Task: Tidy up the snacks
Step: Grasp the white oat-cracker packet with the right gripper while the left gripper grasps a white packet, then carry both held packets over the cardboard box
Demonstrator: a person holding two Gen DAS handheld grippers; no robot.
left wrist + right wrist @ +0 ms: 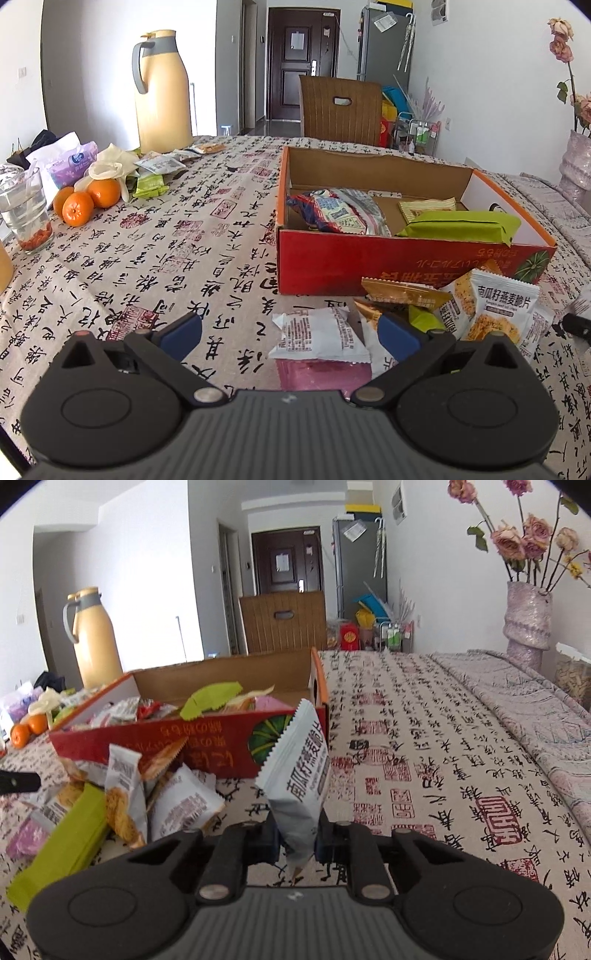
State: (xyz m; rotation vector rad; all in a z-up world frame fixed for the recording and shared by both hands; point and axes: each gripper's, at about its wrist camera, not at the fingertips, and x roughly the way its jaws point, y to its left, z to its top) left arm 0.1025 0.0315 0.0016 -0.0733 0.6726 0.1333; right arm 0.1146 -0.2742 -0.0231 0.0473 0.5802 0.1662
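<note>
**Packet pinched, box waiting**

The right gripper (pixel 298 840) clamps a white packet (pixel 299 771), upright, just before the red box (pixel 207 746). The left gripper (pixel 290 334) gapes over loose snacks (pixel 317 336) on the tablecloth (pixel 155 243)

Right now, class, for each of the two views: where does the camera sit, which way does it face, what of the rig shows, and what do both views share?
Left wrist: on the left gripper, facing across the table to the red box; its jaws open above loose packets.
Right wrist: on the right gripper, facing the same box; jaws shut on a grey-white snack packet.
Shared: box, yellow flask, oranges, door.
</note>
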